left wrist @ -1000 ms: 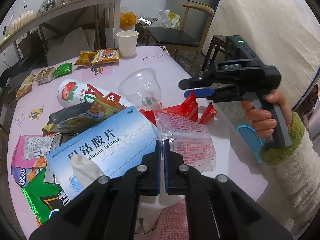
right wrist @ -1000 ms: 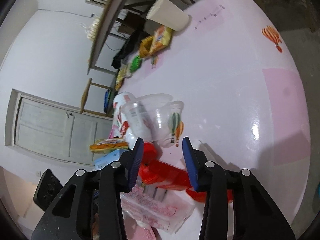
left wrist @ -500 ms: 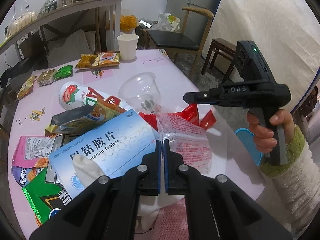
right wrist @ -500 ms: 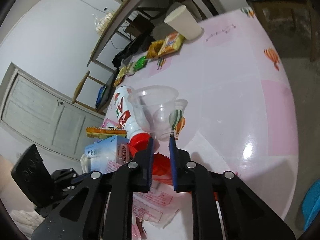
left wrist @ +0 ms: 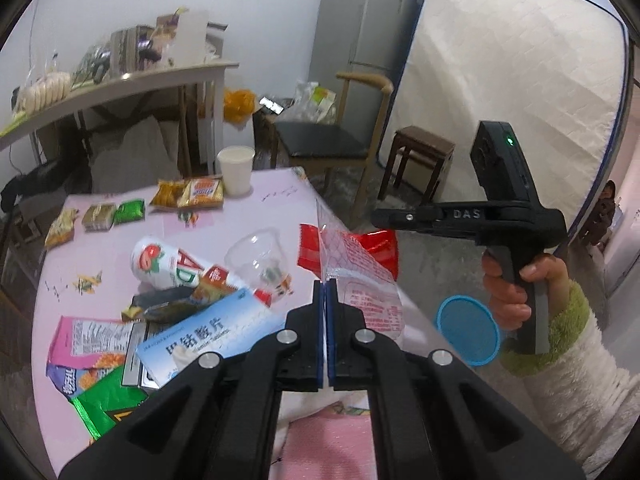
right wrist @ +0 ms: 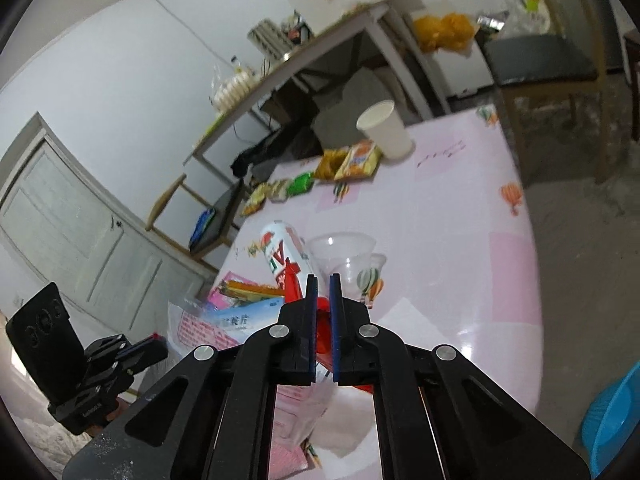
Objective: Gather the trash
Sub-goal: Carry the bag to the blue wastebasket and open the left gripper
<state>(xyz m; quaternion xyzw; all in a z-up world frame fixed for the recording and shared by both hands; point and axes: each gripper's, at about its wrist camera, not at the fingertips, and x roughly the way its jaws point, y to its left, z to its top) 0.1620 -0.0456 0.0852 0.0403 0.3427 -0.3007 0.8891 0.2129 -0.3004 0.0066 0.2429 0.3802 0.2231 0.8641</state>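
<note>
My left gripper [left wrist: 325, 292] is shut on a clear plastic bag with red print [left wrist: 360, 276] and holds it lifted above the pink table [left wrist: 272, 204]. My right gripper [right wrist: 323, 292] is shut on a red wrapper [right wrist: 322, 336], which shows behind the bag in the left wrist view [left wrist: 376, 242]. Both pieces hang off the table's near edge. On the table lie a clear cup [left wrist: 256, 256], a white AD bottle [left wrist: 164, 268], a blue tablet box [left wrist: 208, 332] and several snack wrappers [left wrist: 88, 340].
A white paper cup [left wrist: 236, 170] and small snack packets [left wrist: 188, 194] sit at the table's far side. A blue bin [left wrist: 468, 330] stands on the floor at right, also in the right wrist view [right wrist: 612, 420]. A chair [left wrist: 320, 144] and stool [left wrist: 424, 152] stand beyond.
The right gripper closed on the red wrapper and lifted it. The left gripper raised the clear bag off the table; both views now sit higher.
</note>
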